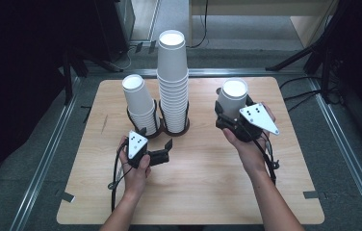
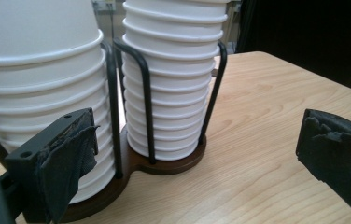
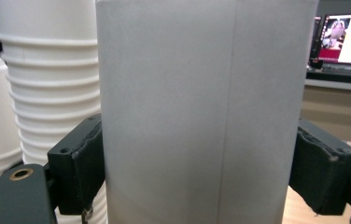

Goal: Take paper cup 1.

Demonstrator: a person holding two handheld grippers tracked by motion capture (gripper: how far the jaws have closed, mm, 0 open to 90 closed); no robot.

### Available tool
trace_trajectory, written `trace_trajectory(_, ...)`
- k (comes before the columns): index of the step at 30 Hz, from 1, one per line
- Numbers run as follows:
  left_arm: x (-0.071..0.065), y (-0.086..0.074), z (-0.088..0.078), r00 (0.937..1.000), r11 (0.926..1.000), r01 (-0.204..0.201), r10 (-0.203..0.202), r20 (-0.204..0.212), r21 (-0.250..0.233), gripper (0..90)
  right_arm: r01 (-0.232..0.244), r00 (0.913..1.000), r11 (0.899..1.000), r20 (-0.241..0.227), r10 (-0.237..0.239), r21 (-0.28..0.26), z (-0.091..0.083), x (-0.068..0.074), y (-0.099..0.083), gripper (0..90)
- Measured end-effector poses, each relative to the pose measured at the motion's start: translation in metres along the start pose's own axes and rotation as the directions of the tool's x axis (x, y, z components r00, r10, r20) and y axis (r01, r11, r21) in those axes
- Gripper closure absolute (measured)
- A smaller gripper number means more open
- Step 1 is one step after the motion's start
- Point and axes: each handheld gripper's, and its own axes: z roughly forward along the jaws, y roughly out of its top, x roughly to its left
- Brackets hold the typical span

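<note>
So on my end the right gripper (image 1: 230,117) has a single white paper cup (image 1: 232,97) pinched between its fingers (image 3: 78,168), one pad on each side of the cup wall. In the right gripper view the cup (image 3: 206,107) sits dead centre, upside down with its flat base up, and from above I see it on the right part of the wooden counter (image 1: 193,192), well apart from the stacks. I can't tell if it's lifted or resting on the wood.

The left gripper (image 1: 157,139) is spread wide with nothing in it, just in front of the cup holder (image 1: 169,131). That holder is a dark wooden base with black wire uprights, and it carries two stacks of upside-down cups: the tall stack (image 1: 172,82) in the right ring and the short stack (image 1: 139,103) in the left ring, leaning a bit left. In the left gripper view both stacks are right ahead, with the short one (image 2: 38,93) close to the left finger (image 2: 66,158).
</note>
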Motion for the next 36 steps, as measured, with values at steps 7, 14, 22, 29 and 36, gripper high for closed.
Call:
trace_trajectory(7, 0.004, 0.0, -0.005, 1.0, 0.9995, 0.003, -0.003, -0.008, 0.033, 0.0, 0.01, 0.9998, 0.999, -0.019, -0.009, 0.045, -0.009, -0.004, -0.03, 15.6)
trace_trajectory(14, 0.008, -0.001, -0.009, 0.9992, 0.9984, 0.04, -0.041, 0.006, 0.041, 0.0, 0.015, 0.9993, 0.998, -0.036, -0.012, 0.062, -0.015, -0.001, -0.052, 15.6)
trace_trajectory(22, 0.014, 0.0, -0.009, 0.9974, 0.9956, 0.07, -0.068, -0.025, 0.063, 0.0, 0.09, 0.9949, 0.991, -0.055, -0.085, 0.101, -0.019, 0.006, -0.075, 15.5)
trace_trajectory(29, 0.016, 0.0, -0.006, 0.9971, 0.9962, 0.062, -0.059, -0.049, 0.062, 0.0, 0.116, 0.9924, 0.984, -0.057, -0.109, 0.133, -0.017, 0.006, -0.086, 15.6)
trace_trajectory(36, 0.011, 0.004, -0.002, 0.9978, 0.9973, 0.065, -0.066, 0.004, 0.033, 0.0, 0.165, 0.9851, 0.975, -0.074, -0.155, 0.147, -0.019, 0.013, -0.094, 15.7)
